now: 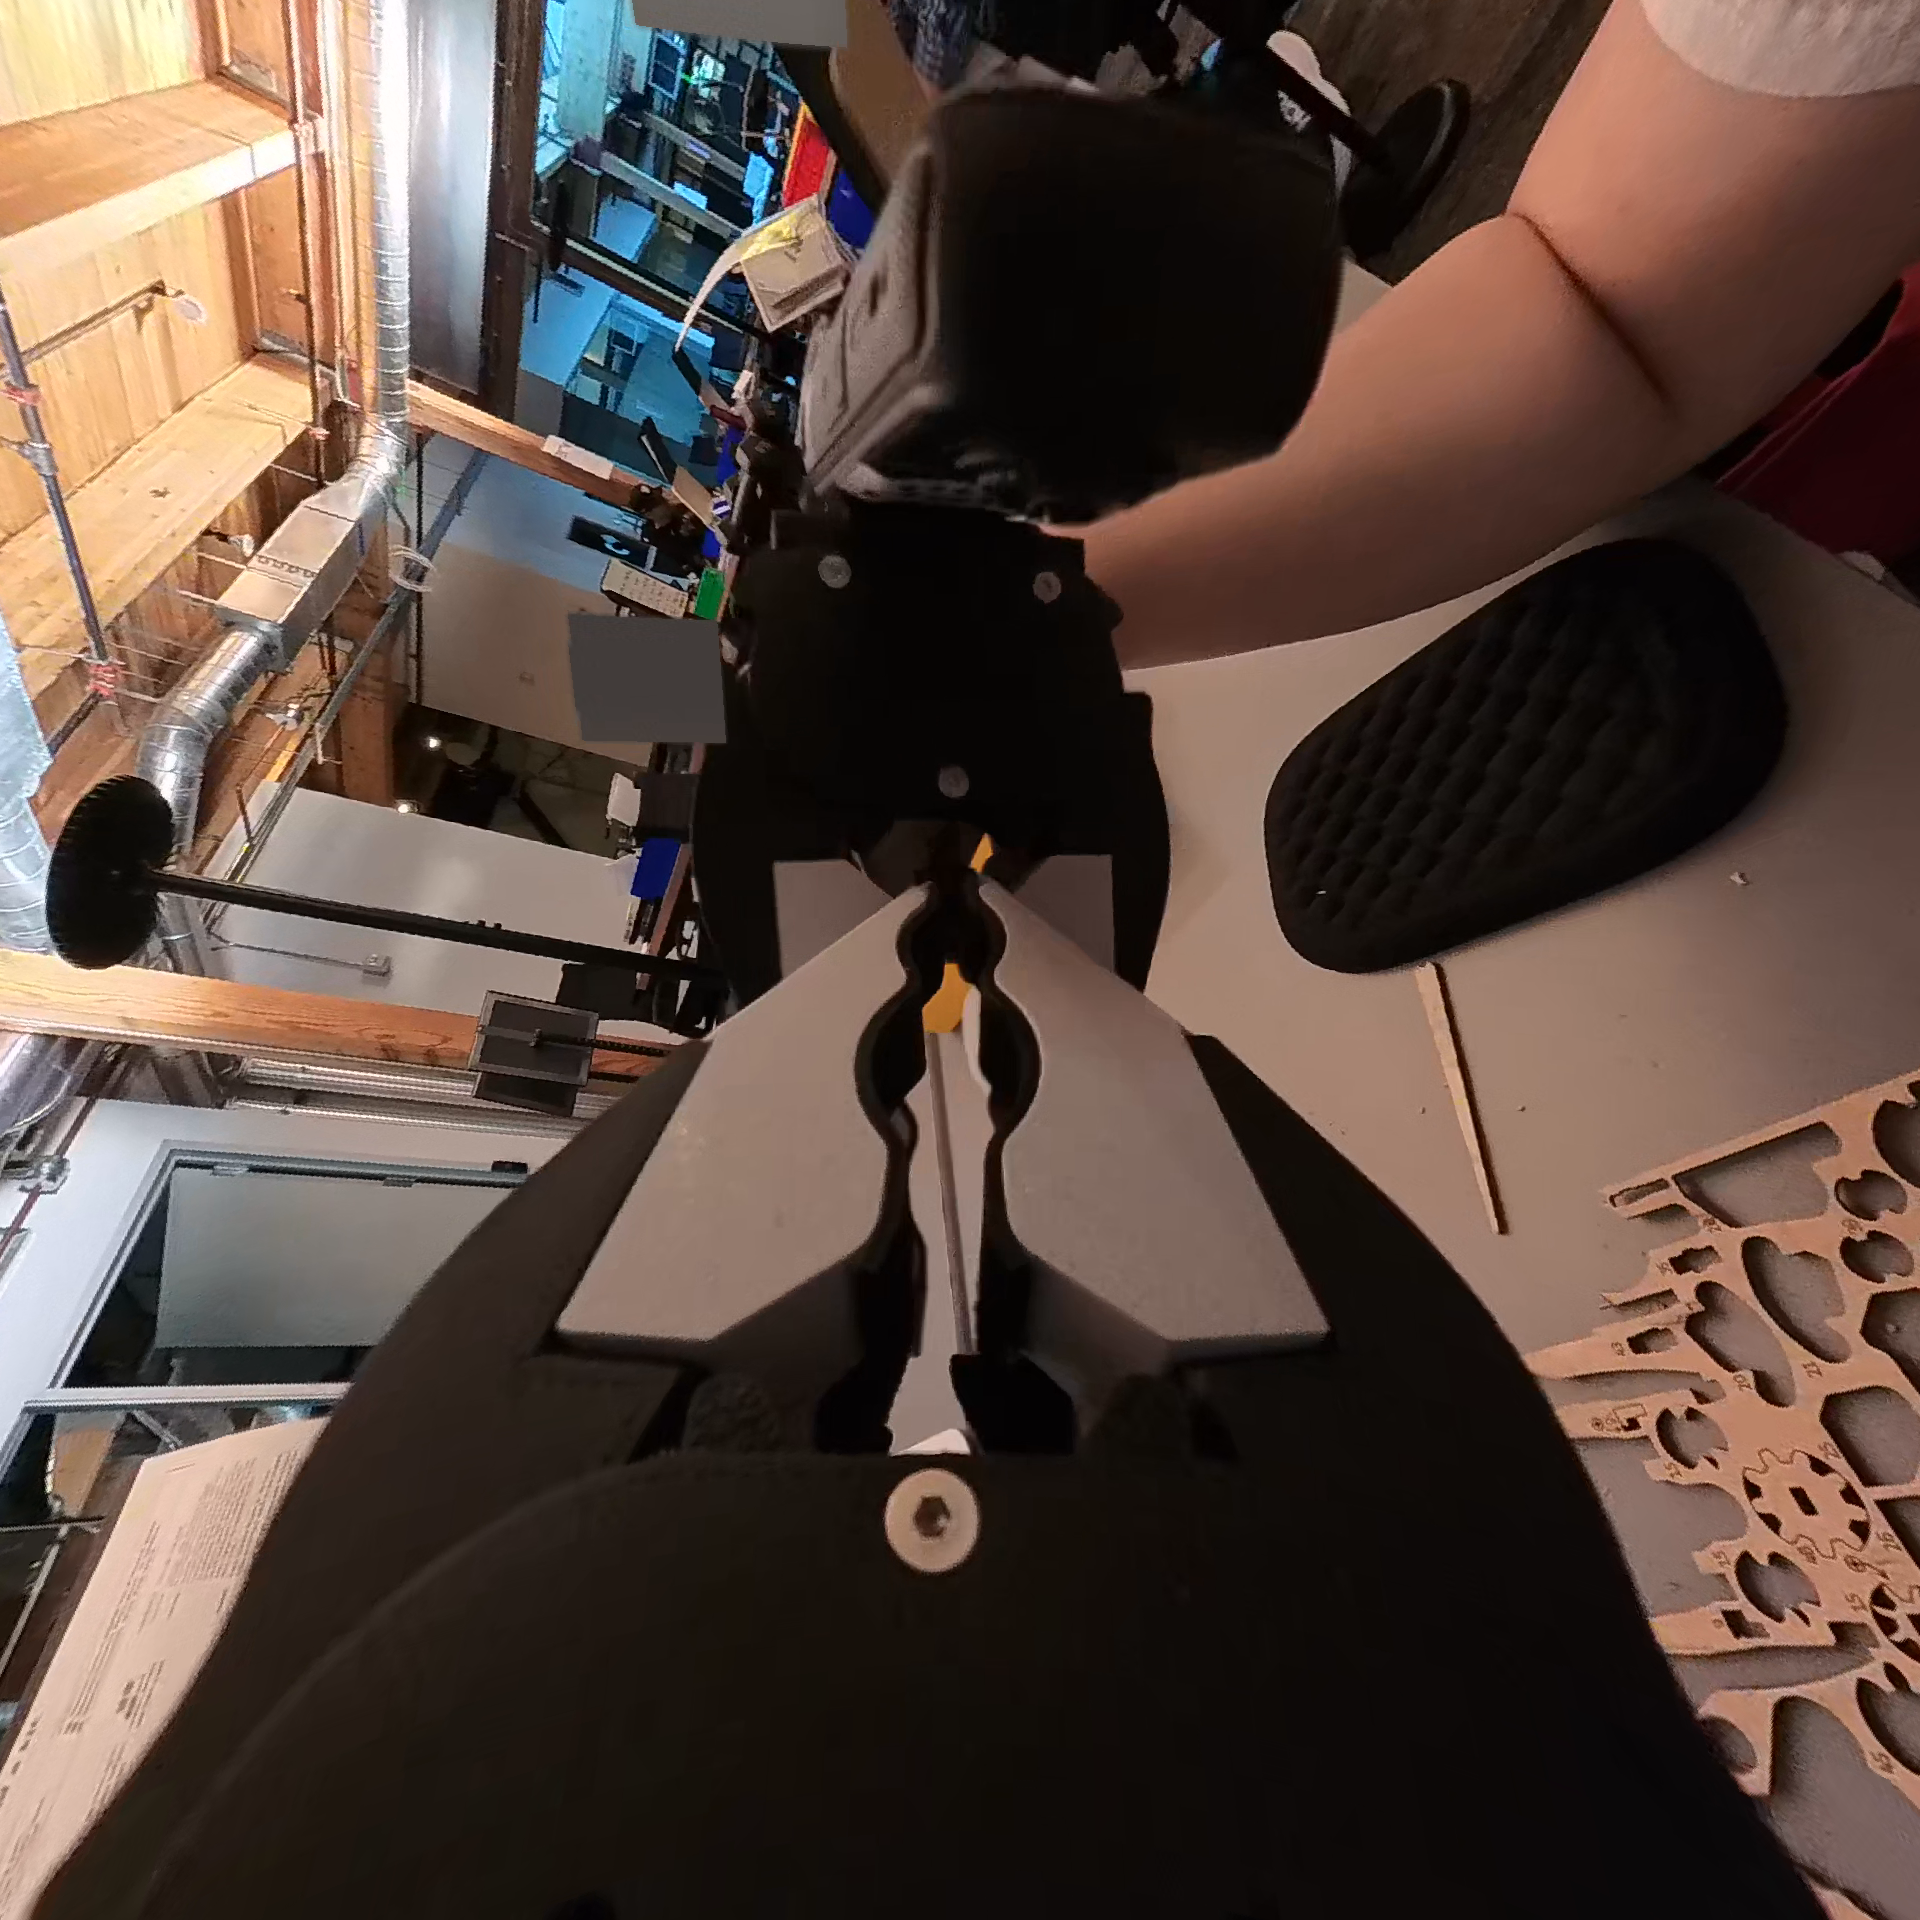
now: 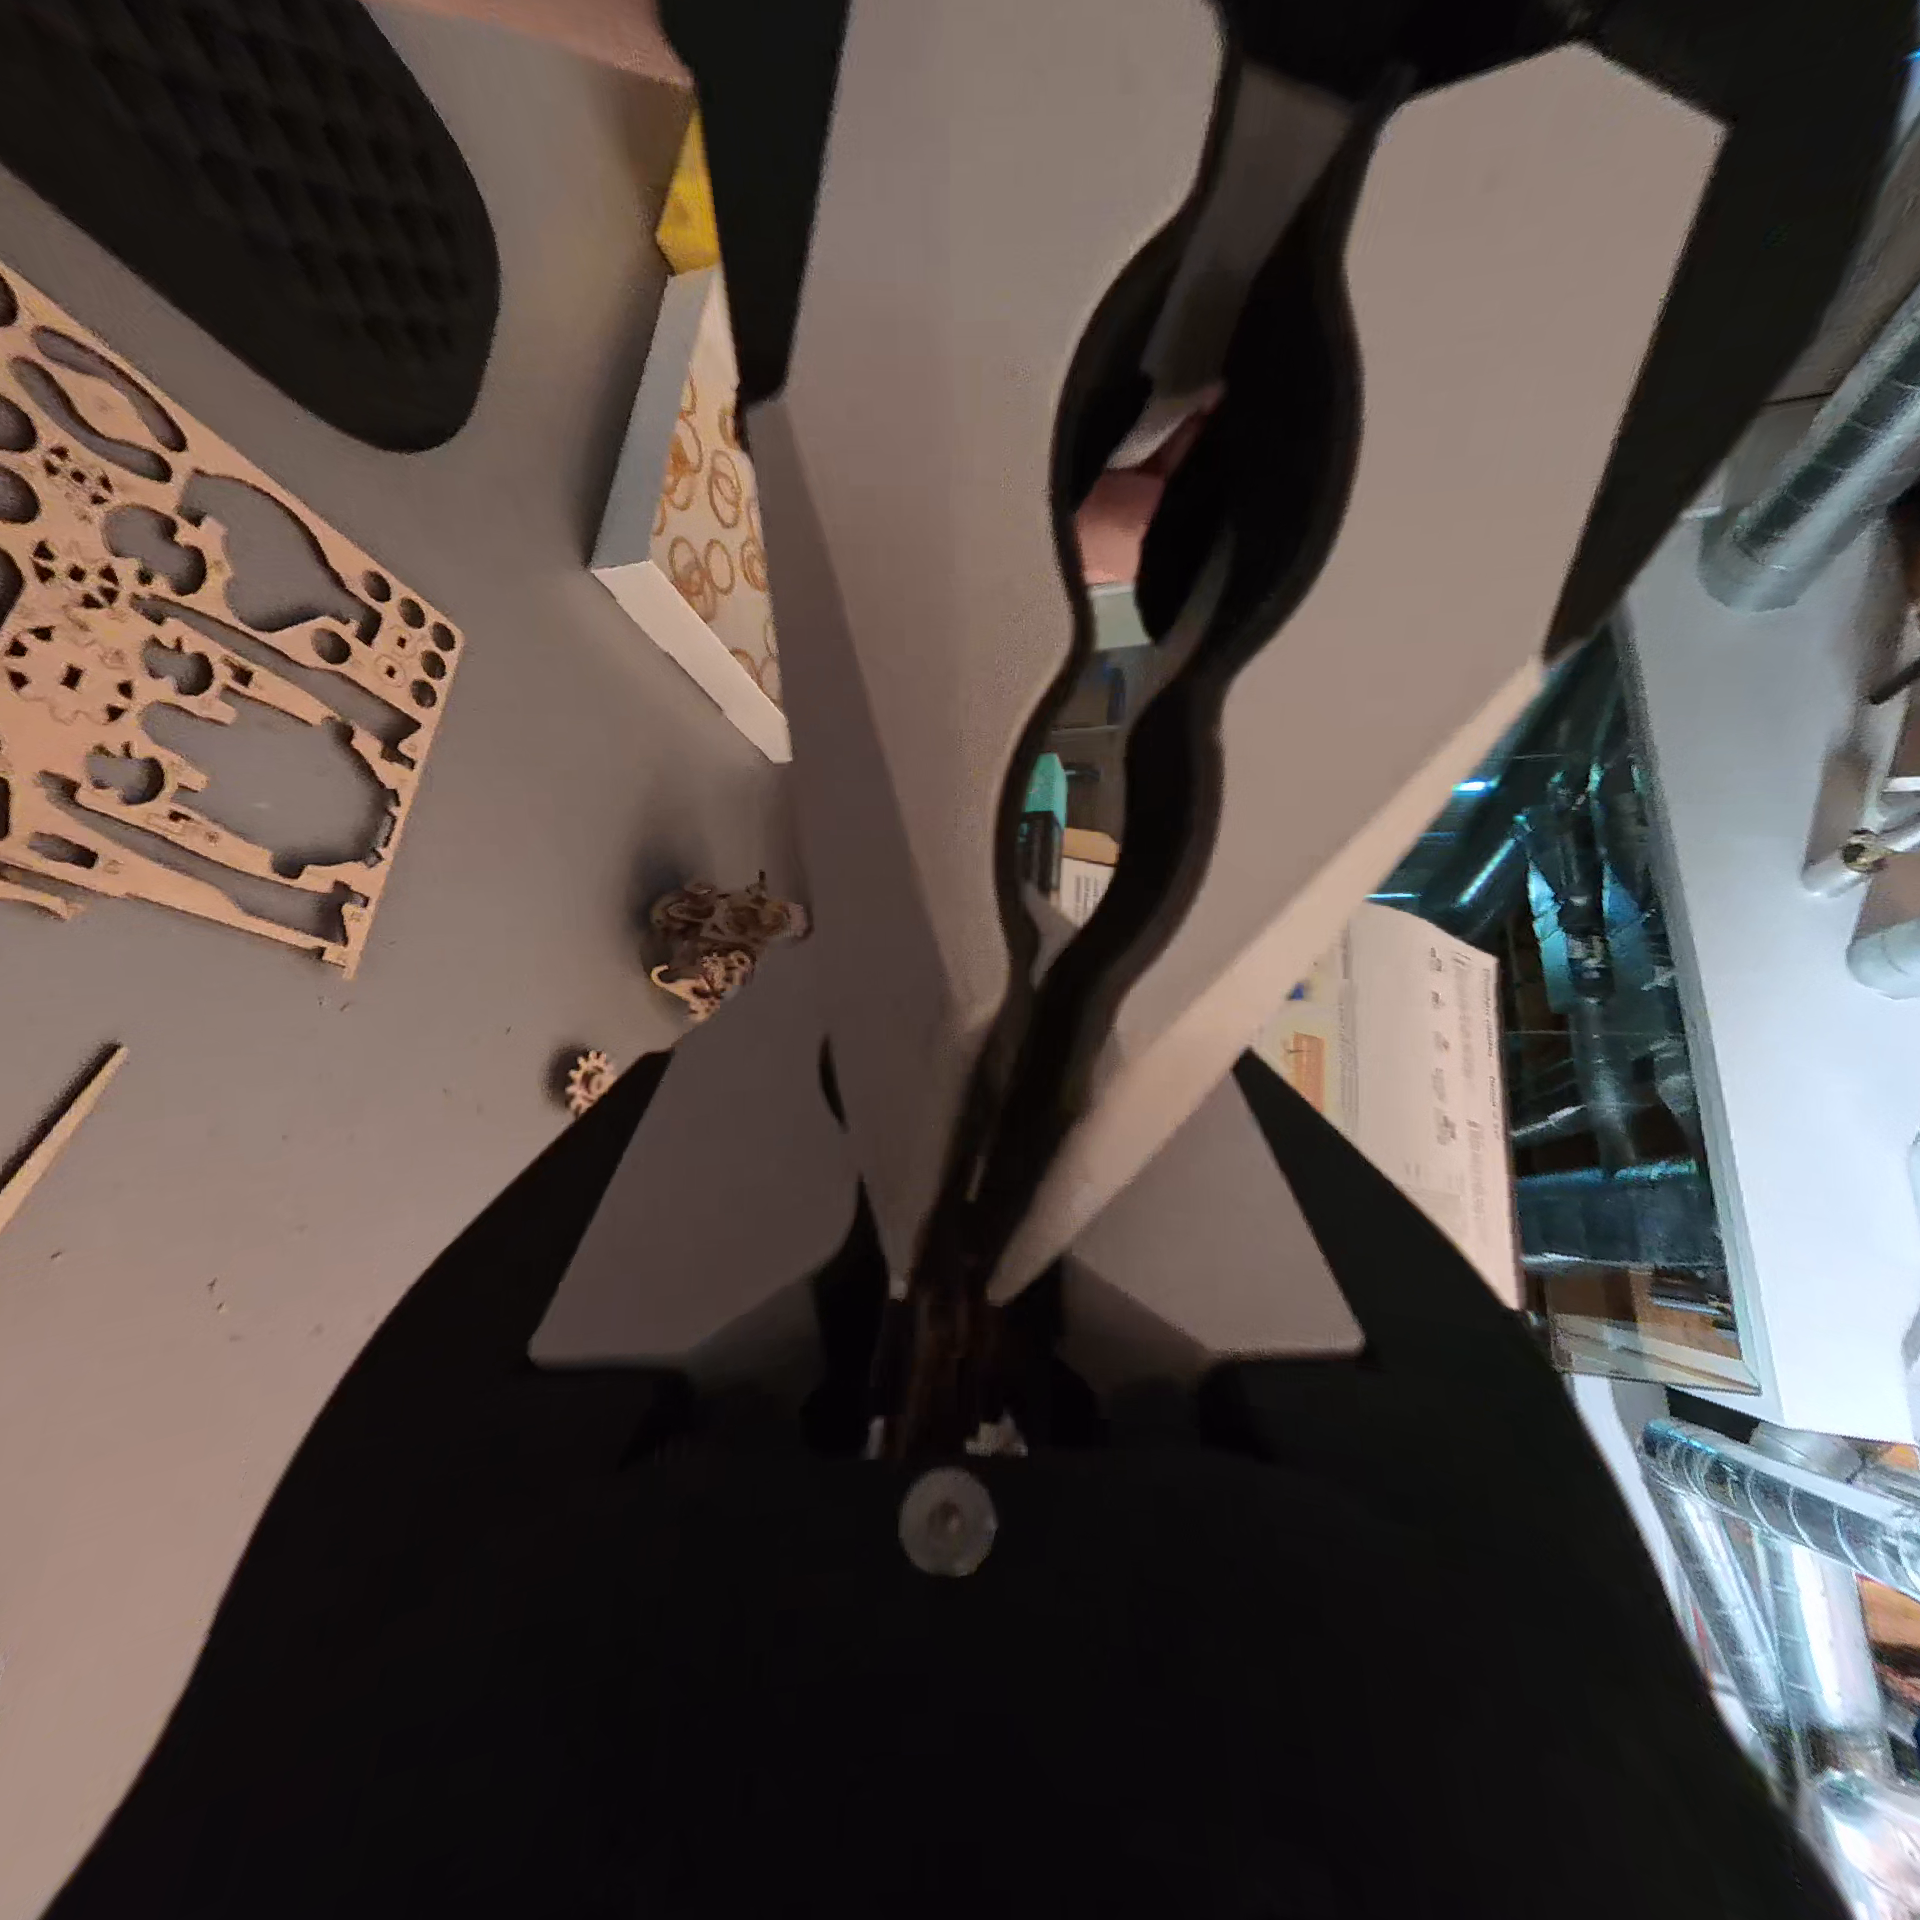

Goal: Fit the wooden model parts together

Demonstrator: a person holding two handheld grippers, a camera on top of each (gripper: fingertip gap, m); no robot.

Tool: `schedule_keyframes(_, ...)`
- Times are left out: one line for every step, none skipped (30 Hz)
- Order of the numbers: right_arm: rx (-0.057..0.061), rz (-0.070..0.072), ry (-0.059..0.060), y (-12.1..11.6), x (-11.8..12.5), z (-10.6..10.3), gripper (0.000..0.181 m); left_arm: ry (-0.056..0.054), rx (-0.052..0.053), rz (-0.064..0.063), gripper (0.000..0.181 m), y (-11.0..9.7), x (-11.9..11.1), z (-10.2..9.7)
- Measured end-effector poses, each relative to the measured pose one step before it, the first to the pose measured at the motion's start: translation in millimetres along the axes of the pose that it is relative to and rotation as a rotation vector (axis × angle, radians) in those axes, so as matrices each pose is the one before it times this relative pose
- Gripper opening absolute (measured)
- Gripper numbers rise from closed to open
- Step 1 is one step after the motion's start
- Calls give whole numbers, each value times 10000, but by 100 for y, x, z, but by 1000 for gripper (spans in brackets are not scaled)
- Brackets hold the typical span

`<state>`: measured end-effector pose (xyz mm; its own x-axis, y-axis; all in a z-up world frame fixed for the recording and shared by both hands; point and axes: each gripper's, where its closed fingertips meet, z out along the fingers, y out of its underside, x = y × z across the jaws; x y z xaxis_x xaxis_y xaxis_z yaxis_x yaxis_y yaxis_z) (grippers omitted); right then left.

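Note:
My left gripper (image 1: 951, 899) is shut, its wavy black pads meeting at the tips. A thin grey rod (image 1: 951, 1195) shows in the gap between the pads; I cannot tell if it is gripped. The right gripper's body (image 1: 914, 665) faces it tip to tip, held by a person's arm (image 1: 1507, 395). In the blurred right wrist view the left gripper's fingers (image 2: 914, 520) lie over my right gripper's fingertips and hide them. A small assembled wooden model (image 2: 717, 940) and a loose wooden gear (image 2: 587, 1075) lie on the grey table (image 2: 364, 1247).
A wooden sheet with cut-outs (image 1: 1766, 1455) (image 2: 208, 665) lies beside a black padded cushion (image 1: 1527, 758) (image 2: 260, 187). A wooden sliver (image 1: 1460, 1101) (image 2: 52, 1132) lies near it. A flat box (image 2: 707, 551), a yellow object (image 2: 691, 208) and a printed paper sheet (image 1: 135, 1621) (image 2: 1434, 1122) are around. Left tips to right tips: about 10 cm. My left tips are about 35 cm from the small assembled wooden model (image 2: 717, 940), my right tips only 25 cm.

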<state>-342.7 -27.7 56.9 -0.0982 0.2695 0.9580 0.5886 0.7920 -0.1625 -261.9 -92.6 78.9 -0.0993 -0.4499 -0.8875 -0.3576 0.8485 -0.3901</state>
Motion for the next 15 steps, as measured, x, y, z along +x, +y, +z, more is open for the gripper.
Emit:
schedule_keyframes(-79, -31, 77, 205, 97, 42, 13, -39, -35, 28, 0, 55, -56, 22)
schedule_keyframes(19, 120, -166, 55, -193, 33, 12, 0, -73, 12, 0, 154, 4, 24)
schedule_keyframes(31, 125, -57, 18, -29, 25, 12, -19, -14, -9, 0, 54, -31, 13)
schedule_keyframes(-6, -23, 141, 51, 223, 0, 12, -43, -15, -3, 0, 54, -76, 1)
schedule_keyframes(-34, -85, 149, 53, 188, -13, 13, -11, -38, -3, 0, 86, -47, -38)
schedule_keyframes(-5, -6, 46, -30, 71, -7, 12, 1, 0, -10, 0, 15, -19, -50)
schedule_keyframes(-7, 60, 19, -44, 44, 25, 12, 12, 30, -38, 0, -29, -14, -34)
schedule_keyframes(-43, -13, 169, 34, 243, 23, 12, -15, 16, -61, 0, -13, -59, -36)
schedule_keyframes(-78, -92, 119, 106, 146, 37, 13, 6, -36, -41, 0, 76, -30, -32)
schedule_keyframes(-94, -61, 27, 133, 4, 67, 15, 6, -59, 8, 0, 116, -7, -18)
schedule_keyframes(-19, -27, 60, 23, 56, 62, 16, -24, -39, 36, 0, 95, -30, 3)
schedule_keyframes(10, -22, 42, -13, 48, 34, 16, -4, -2, 4, 0, 16, -12, -8)
schedule_keyframes(-1, -26, 45, 0, 52, 12, 16, 12, -10, -12, 0, 3, 6, -3)
schedule_keyframes(-27, 12, 90, 31, 140, -2, 16, -22, -6, 10, 0, 7, -24, -14)
schedule_keyframes(-3, 59, -26, -19, 4, 14, 18, -5, -1, 14, 0, 9, -15, -19)
